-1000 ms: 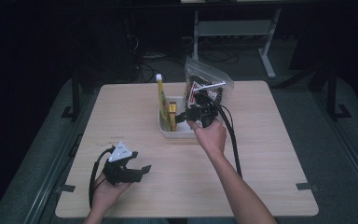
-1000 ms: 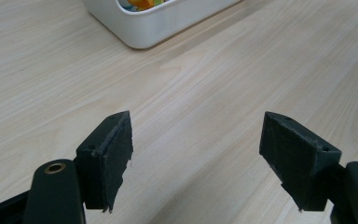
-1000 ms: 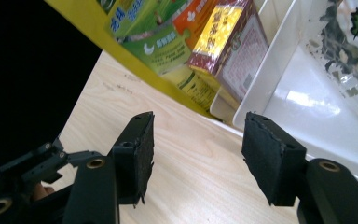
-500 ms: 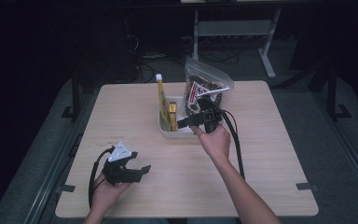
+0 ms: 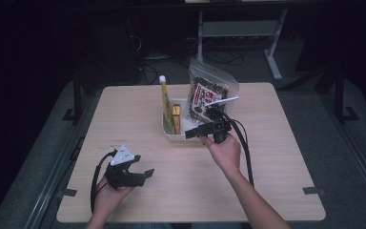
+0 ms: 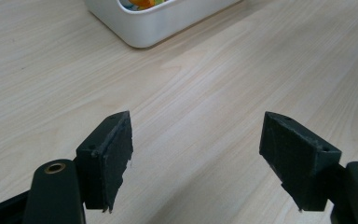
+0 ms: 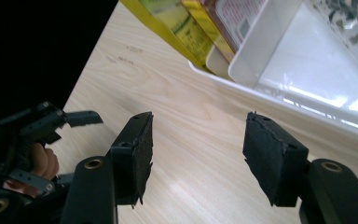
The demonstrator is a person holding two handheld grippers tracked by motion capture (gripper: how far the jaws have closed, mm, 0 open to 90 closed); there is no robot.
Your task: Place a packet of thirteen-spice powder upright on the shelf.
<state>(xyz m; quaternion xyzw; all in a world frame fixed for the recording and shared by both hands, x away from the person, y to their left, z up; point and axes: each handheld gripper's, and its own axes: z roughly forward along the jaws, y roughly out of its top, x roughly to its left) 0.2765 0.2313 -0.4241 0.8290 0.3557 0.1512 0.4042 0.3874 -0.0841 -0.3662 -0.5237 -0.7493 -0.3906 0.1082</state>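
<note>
A: White rectangular plastic bin (image 5: 176, 135), near tabletop's far edge, centre; just ahead of right gripper (image 5: 196, 132), jaws apart, empty.
B: Left gripper (image 5: 143, 172) near front-left corner, likewise open, farther off.

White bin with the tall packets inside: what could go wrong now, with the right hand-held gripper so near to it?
1. The right hand-held gripper hangs open at the front wall of the white bin; a push could slide the light bin.
2. The tall yellow packet leans well above the rim and might tip out.
3. The snack bag stands propped at the bin's far end, so a nudge may topple it.
</note>
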